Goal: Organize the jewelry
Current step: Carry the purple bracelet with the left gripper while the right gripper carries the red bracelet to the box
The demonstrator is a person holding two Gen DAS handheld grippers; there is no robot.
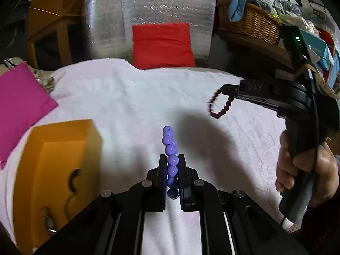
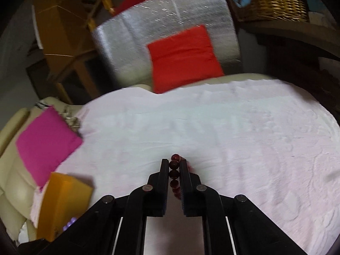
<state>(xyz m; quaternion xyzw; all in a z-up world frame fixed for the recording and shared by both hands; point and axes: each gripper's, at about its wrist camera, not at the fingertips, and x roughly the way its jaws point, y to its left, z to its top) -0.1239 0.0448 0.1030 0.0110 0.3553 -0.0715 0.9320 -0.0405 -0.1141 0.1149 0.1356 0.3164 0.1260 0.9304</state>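
A white cloth [image 1: 131,97] spreads ahead of both grippers. Left of the left gripper [image 1: 172,159] sits an orange box [image 1: 61,148], open-topped, holding a dark curved piece and a small metallic item. The left gripper is clamped on a bracelet of glossy purple beads [image 1: 170,146] standing up between its fingers. The right gripper [image 2: 174,163] pinches a dark red bead bracelet [image 2: 174,171]; only the left view shows its loop [image 1: 220,105] dangling above the cloth, and the hand [image 1: 306,170] on the handle.
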